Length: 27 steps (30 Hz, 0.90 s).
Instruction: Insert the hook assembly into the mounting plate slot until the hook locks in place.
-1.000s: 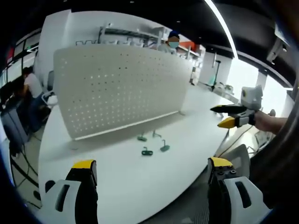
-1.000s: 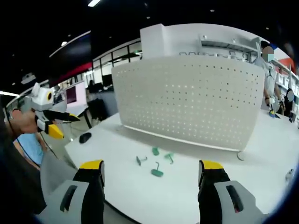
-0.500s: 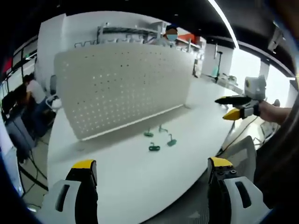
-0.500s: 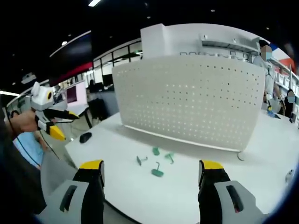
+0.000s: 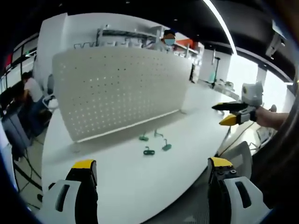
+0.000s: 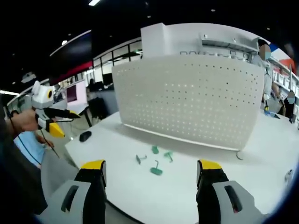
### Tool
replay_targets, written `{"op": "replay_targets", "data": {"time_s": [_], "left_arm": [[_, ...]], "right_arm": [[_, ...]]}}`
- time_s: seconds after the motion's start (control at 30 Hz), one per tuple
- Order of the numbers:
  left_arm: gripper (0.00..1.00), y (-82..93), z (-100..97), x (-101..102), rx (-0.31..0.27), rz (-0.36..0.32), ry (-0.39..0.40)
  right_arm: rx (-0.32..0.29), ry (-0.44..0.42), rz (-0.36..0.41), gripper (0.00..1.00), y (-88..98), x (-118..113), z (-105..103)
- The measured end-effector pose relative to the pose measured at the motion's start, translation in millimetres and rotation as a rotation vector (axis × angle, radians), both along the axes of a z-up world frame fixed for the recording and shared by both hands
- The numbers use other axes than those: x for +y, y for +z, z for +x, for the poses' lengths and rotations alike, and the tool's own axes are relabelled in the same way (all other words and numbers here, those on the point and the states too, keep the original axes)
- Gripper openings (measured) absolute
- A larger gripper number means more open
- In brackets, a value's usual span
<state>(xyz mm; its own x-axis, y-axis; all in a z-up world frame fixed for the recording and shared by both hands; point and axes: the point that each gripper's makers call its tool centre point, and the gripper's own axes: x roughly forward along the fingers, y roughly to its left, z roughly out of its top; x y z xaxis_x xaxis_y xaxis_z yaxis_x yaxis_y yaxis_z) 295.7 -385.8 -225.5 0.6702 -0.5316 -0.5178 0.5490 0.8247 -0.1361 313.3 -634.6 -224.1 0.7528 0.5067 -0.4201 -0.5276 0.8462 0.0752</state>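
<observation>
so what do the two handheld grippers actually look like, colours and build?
Both match. The left gripper has two chunky pale grey jaws with black inner faces, dark slots in the sides and yellow tips; the right gripper is the same. Seen side-on across the table, each has thin black fingers, a yellow-tipped lower one, and a white box on top. No sleeve detail is clear.

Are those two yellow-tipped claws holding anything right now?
No. The left gripper and right gripper are both open and empty; the green hooks lie untouched on the white table before the pegboard.
</observation>
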Motion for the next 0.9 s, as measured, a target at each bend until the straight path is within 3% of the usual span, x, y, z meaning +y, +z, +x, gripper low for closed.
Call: {"op": "replay_targets", "data": {"time_s": [0.67,0.9], "left_arm": [[0.98,-52.5,13.8,-23,0.117,-0.054,-0.004],[0.98,-72.7,28.5,-35,0.131,-0.028,-0.017]], "right_arm": [[0.032,0.005,0.000,0.79,-12.1,1,1],[0.050,0.006,0.004,0.79,-17.8,2,1]]}}
